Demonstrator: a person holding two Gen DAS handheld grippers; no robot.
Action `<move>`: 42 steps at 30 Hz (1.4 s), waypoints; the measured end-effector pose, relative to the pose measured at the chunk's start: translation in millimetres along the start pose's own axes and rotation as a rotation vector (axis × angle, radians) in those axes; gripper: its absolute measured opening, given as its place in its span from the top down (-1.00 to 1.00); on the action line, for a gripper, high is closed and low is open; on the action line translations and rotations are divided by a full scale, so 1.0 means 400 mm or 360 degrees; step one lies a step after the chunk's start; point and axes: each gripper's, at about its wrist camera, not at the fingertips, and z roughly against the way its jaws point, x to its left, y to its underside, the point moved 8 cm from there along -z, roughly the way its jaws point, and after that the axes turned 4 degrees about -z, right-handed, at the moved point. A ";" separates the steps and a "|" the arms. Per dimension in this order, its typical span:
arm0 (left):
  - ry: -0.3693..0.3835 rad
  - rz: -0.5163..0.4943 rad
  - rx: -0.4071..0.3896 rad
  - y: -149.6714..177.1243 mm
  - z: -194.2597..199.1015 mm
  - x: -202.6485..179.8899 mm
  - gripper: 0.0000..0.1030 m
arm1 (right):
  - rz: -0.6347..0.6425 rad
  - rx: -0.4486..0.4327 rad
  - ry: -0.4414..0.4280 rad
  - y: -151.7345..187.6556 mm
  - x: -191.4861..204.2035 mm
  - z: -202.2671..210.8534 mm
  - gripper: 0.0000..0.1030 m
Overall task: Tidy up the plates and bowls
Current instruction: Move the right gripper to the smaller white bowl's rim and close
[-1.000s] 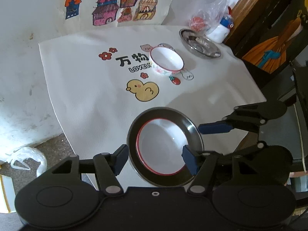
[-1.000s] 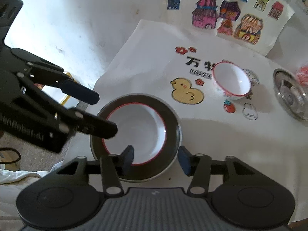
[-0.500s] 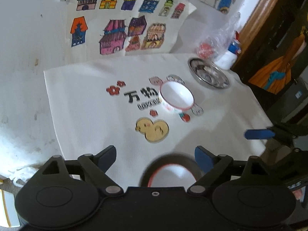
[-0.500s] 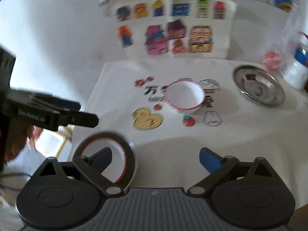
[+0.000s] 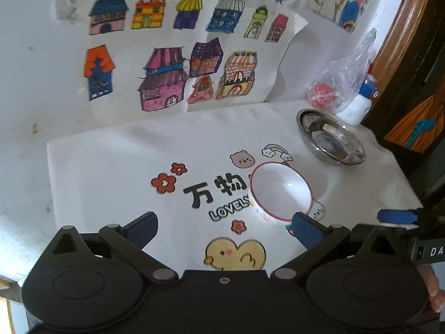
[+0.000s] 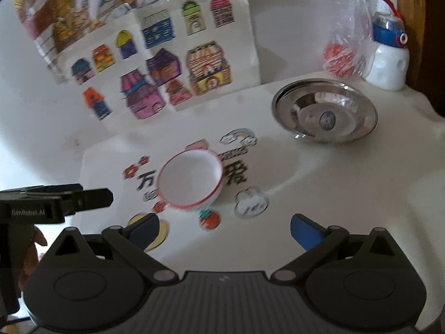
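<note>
Bowls: I see one white bowl (image 5: 281,194) with a red rim
Steel plates: one (image 6: 325,110)
Plastic bags: one (image 6: 347,41)
White bottles: one (image 6: 388,55)
My claws: two, left claw (image 5: 225,229) and right claw (image 6: 225,231)

**Open cloth in front, clutter at the far right**

In the left wrist frame, the lower left and middle of the cloth (image 5: 111,167) lie bare. The bowl (image 5: 281,192) stands right of centre. The steel plate (image 5: 331,139), bag (image 5: 342,83) and bottle (image 5: 358,103) crowd the upper right. The drawing sheet (image 5: 172,55) closes the top.
</note>
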 end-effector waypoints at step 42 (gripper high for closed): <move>-0.0089 0.0007 0.0180 -0.024 -0.224 -0.008 -0.79 | 0.0089 0.0032 0.0017 -0.050 -0.014 -0.190 -0.42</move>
